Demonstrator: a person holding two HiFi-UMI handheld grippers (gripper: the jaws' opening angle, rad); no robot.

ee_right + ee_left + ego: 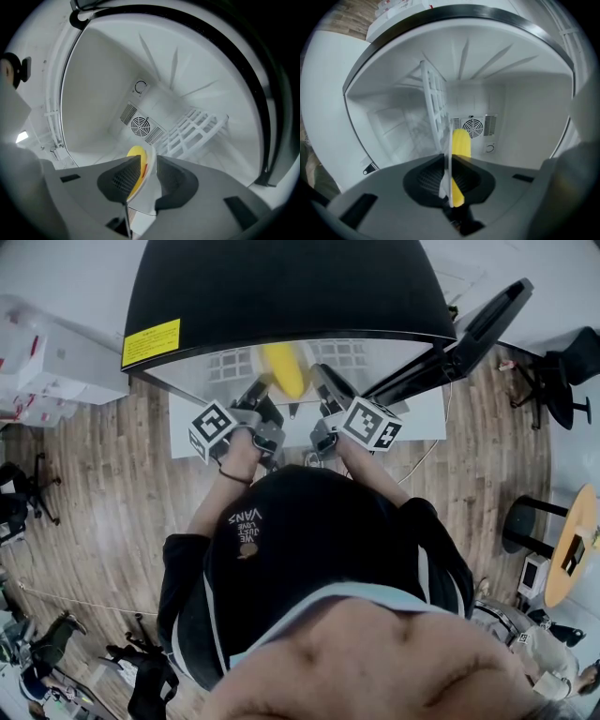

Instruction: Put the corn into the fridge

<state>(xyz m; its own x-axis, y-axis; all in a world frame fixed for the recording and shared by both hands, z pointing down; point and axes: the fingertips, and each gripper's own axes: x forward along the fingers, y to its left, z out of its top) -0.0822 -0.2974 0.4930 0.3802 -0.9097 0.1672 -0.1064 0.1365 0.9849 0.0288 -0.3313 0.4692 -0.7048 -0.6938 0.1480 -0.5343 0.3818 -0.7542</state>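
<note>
A yellow corn cob (284, 369) lies on a thin white plate (449, 173) inside the open mouth of the small fridge (281, 287). In the left gripper view the corn cob (461, 143) sits just right of the plate's edge, and my left gripper (450, 187) is shut on that edge. My right gripper (147, 173) has the plate (149, 187) and the corn cob (136, 152) between its jaws, which stand apart with a gap at the right pad. In the head view the left gripper (262, 395) and right gripper (328, 390) flank the corn.
The fridge is white inside, with a wire shelf (433, 103), also seen as the wire shelf (192, 129), and a round fan vent (473, 126) on the back wall. Its black door (469, 334) stands open to the right. The fridge rests on a white table (417, 423) over wood flooring.
</note>
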